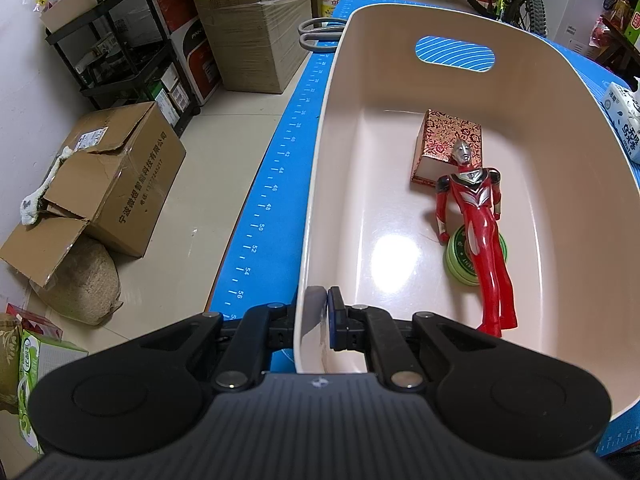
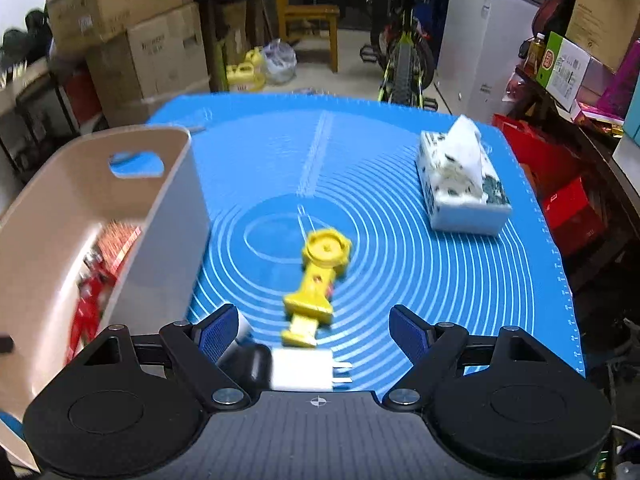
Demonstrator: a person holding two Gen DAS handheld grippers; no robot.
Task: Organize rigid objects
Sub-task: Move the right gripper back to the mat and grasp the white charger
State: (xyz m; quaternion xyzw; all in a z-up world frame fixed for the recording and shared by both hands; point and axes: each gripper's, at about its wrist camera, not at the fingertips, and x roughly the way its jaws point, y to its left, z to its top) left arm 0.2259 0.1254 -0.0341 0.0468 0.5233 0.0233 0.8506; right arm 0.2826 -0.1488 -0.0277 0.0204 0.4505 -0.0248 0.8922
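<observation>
The left gripper [image 1: 323,312] is clenched on the near rim of the beige bin [image 1: 400,16], one pad outside the wall and one inside. In the bin lie a red figure [image 1: 478,236], a green tin [image 1: 460,260] under its legs and a patterned box [image 1: 444,144] at its head. The right gripper [image 2: 316,332] stands released over the blue mat [image 2: 380,220], nothing between its pads. A yellow toy [image 2: 316,280] and a white plug [image 2: 304,368] lie on the mat just ahead, right of the bin; a tissue pack [image 2: 460,188] sits farther right
</observation>
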